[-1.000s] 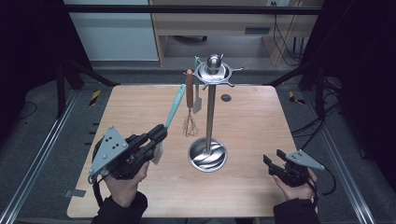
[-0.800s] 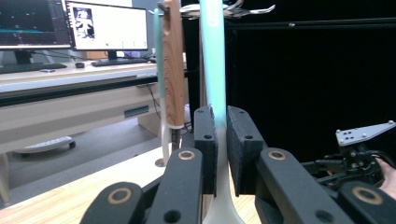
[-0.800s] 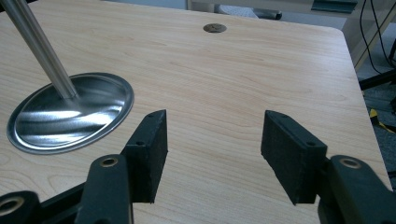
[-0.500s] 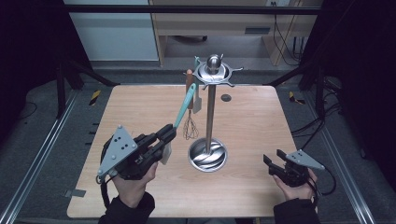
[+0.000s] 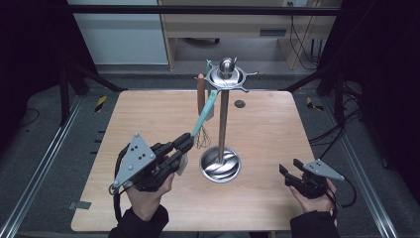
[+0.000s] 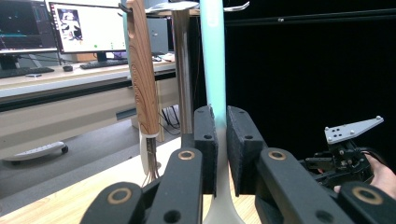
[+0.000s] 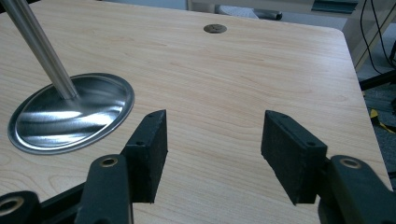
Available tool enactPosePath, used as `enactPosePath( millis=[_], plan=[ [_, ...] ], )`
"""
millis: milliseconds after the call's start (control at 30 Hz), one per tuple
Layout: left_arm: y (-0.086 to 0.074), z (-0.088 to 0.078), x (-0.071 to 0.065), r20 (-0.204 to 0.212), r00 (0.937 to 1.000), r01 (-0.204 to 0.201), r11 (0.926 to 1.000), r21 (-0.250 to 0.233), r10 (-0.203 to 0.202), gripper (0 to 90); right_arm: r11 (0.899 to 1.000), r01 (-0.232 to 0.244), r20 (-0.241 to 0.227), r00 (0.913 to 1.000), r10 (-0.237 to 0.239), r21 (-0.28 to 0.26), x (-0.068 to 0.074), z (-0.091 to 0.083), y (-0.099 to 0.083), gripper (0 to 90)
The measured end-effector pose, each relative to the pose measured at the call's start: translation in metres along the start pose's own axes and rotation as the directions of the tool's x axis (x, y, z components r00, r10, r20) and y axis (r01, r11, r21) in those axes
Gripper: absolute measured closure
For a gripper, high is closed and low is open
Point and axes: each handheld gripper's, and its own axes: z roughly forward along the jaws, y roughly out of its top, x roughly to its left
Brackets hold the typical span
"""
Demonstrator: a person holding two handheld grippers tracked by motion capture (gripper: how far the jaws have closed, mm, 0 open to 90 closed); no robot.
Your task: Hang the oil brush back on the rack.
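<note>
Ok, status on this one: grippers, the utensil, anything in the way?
Left gripper shut on teal utensil, its top at the rack hooks. Right gripper open, empty, on the table. Wooden-handled whisk hangs close beside.

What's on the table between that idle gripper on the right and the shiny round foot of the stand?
Nothing: in the right gripper view, only bare wood of the table lies between the right gripper and the stand's base.
</note>
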Motion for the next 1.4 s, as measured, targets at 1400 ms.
enactPosePath(
  millis=[1400],
  plan=[
    [-0.013, 0.043, -0.003, -0.079, 0.9967, -0.014, 0.9978, 0.064, 0.019, 82.1, 1.0, 0.005, 0.0, 1.0, -0.005, -0.002, 0.0, 0.0, 0.0, 41.7]
  ],
)
